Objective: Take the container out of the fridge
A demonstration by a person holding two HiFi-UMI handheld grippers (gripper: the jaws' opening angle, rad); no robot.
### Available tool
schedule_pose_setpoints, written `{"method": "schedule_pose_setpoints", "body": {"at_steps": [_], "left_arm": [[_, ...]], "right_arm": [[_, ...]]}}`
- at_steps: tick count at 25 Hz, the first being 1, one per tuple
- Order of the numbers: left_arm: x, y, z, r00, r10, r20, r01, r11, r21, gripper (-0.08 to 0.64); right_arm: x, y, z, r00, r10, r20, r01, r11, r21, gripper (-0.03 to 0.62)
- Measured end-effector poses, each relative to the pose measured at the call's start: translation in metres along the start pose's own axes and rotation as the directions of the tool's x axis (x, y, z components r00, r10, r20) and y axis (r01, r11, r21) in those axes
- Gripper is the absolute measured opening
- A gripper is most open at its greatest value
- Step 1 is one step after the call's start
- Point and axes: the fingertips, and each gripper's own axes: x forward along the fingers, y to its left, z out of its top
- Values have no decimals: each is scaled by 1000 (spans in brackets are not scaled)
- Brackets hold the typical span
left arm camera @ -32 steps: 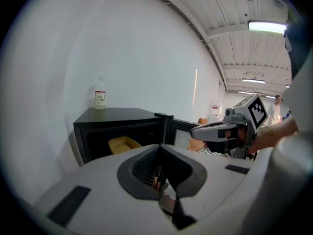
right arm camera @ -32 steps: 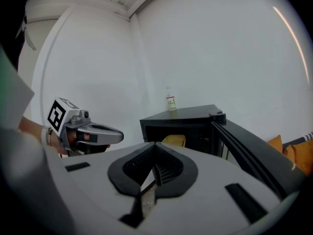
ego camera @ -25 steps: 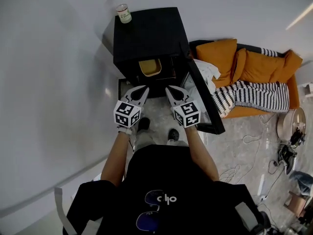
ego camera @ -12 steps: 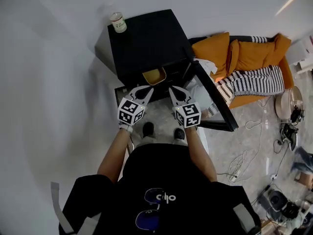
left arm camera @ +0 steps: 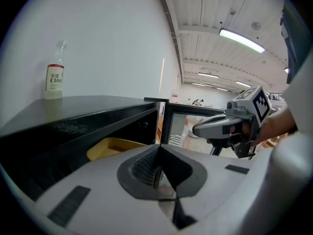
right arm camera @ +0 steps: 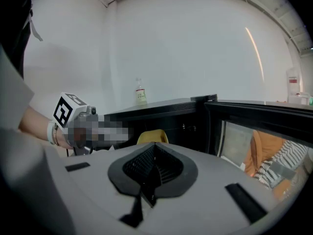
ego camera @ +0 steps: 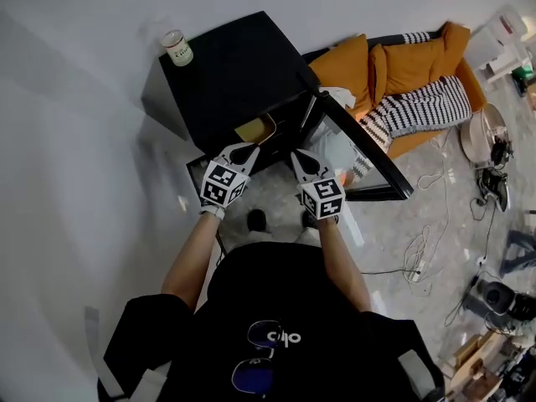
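A black mini fridge (ego camera: 234, 78) stands on the floor with its glass door (ego camera: 362, 156) swung open to the right. A yellow container (ego camera: 256, 129) sits inside on the shelf, also seen as the yellow container (left arm camera: 115, 148) and the yellow container (right arm camera: 152, 137). My left gripper (ego camera: 242, 150) is just in front of the opening, below the container, shut and empty. Beside it, my right gripper (ego camera: 301, 157) is level with it near the door hinge side, also shut and empty. Neither touches the container.
A small labelled bottle (ego camera: 176, 48) stands on the fridge top at its back left corner. An orange sofa (ego camera: 410, 65) with a striped blanket (ego camera: 419, 111) lies to the right behind the door. Cables (ego camera: 423, 249) trail over the floor at right. A white wall runs along the left.
Both grippers have edged a little closer to the fridge opening, still side by side and shut. The head view has turned, so the fridge sits more to the left.
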Motion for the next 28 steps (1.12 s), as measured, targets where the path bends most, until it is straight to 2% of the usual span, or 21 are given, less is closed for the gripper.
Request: {"method": "schedule_pose_setpoints", "body": {"at_steps": [5,12,17,28], "left_arm": [[8,4,-5,999,-31,-18,31,999,16,8],[21,-2,-10,997,-46,-54,49,997,52,13],[37,7,-22,990,-47,-135,59,995,85,84],[72,14,-52,951,3,-310,54,983,174,94]], "right_arm": [[-9,-4,-9,998,-58,1,58,998,30,8],[-16,-9,-16,995,-100,0,100,994,42,8],[-10,-8,-23,995,-99,-16,100,994,50,7],[-9,-17,-27,995,-100,-29,102,993,62,8]]}}
